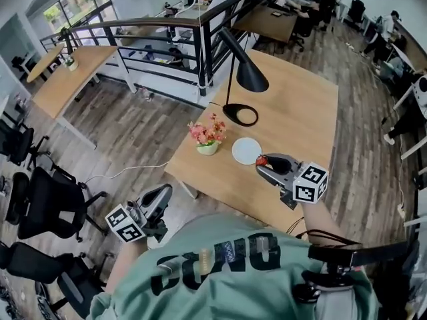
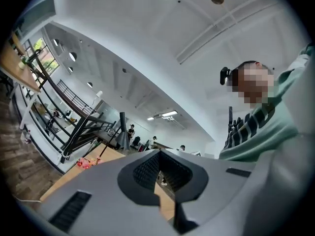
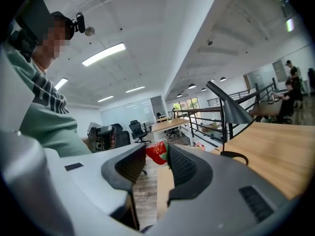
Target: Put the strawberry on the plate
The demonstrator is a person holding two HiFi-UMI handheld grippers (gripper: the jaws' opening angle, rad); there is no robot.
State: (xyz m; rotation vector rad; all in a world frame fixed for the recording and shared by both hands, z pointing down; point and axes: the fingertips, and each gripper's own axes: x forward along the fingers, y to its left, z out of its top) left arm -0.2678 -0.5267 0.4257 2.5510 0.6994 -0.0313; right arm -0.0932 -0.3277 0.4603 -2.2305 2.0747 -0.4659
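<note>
A red strawberry [image 1: 261,160] is pinched at the tips of my right gripper [image 1: 263,165], just right of the white plate [image 1: 245,151] on the wooden table [image 1: 300,112]. In the right gripper view the strawberry [image 3: 156,153] sits between the dark pads at the tips of the right gripper [image 3: 158,155]. The plate does not show in that view. My left gripper [image 1: 162,193] hangs off the table's near-left edge, over the floor. In the left gripper view the tips of the left gripper [image 2: 158,154] meet with nothing between them.
A pot of pink flowers [image 1: 207,137] stands left of the plate, and a black desk lamp [image 1: 240,79] stands behind it. Black office chairs [image 1: 47,205] crowd the floor at the left. A black railing [image 1: 167,32] runs beyond the table.
</note>
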